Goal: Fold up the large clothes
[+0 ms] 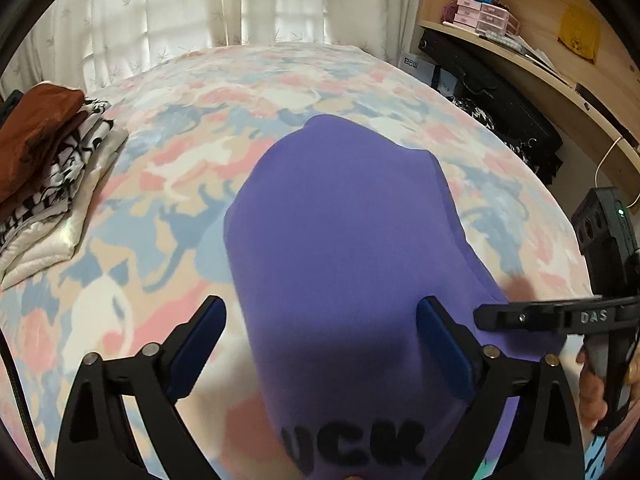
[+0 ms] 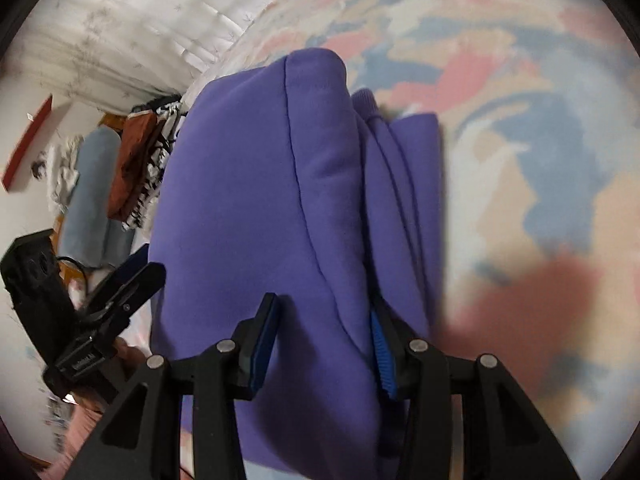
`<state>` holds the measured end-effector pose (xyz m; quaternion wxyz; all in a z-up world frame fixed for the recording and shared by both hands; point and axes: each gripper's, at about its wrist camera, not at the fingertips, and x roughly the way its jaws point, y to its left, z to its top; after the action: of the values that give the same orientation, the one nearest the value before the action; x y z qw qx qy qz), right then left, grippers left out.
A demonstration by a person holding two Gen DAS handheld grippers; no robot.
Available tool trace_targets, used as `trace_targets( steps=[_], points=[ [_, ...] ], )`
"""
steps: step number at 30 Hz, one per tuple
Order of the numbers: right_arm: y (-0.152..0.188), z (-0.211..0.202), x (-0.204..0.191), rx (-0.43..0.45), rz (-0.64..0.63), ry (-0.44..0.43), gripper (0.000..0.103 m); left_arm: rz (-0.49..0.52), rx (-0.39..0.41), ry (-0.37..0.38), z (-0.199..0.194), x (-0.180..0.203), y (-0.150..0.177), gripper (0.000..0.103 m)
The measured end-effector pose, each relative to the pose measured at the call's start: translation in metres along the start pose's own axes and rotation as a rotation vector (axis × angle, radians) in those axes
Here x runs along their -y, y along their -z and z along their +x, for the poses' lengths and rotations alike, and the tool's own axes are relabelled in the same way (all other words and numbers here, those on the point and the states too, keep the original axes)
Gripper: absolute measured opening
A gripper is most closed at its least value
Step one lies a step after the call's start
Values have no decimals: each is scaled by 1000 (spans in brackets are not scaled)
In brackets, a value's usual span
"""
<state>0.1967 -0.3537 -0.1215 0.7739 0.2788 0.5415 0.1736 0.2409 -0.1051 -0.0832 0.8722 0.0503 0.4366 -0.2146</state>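
Observation:
A folded purple sweatshirt [image 1: 344, 248] with black lettering lies on the patterned bedspread [image 1: 168, 184]. My left gripper [image 1: 322, 320] hovers over its near end with jaws wide apart and nothing between the pads. My right gripper [image 2: 324, 332] has its jaws around the thick folded edge of the sweatshirt [image 2: 256, 208], one blue pad on top and one tucked under the layers, clamped on the bundle. It also shows in the left wrist view [image 1: 528, 316] at the right edge of the garment.
A stack of folded clothes [image 1: 52, 172], brown on top, sits at the bed's left edge. A wooden shelf unit [image 1: 560, 56] with boxes and a black case [image 1: 492, 92] stand right of the bed. Curtains [image 1: 224, 4] hang behind.

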Motion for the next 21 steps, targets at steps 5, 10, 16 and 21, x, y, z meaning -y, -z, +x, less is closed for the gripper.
trace_targets(
  steps=[5, 10, 16, 21],
  points=[
    [12, -17, -2, 84, -24, 7, 17, 101, 25, -58, 0, 18, -9, 96],
    [45, -53, -12, 168, -51, 39, 16, 204, 5, -95, 6, 38, -4, 102],
    [68, -29, 13, 159, 14, 119, 16, 282, -44, -85, 26, 57, 13, 103],
    [84, -22, 24, 253, 54, 111, 16, 295, -45, -109, 40, 62, 17, 103]
  ],
)
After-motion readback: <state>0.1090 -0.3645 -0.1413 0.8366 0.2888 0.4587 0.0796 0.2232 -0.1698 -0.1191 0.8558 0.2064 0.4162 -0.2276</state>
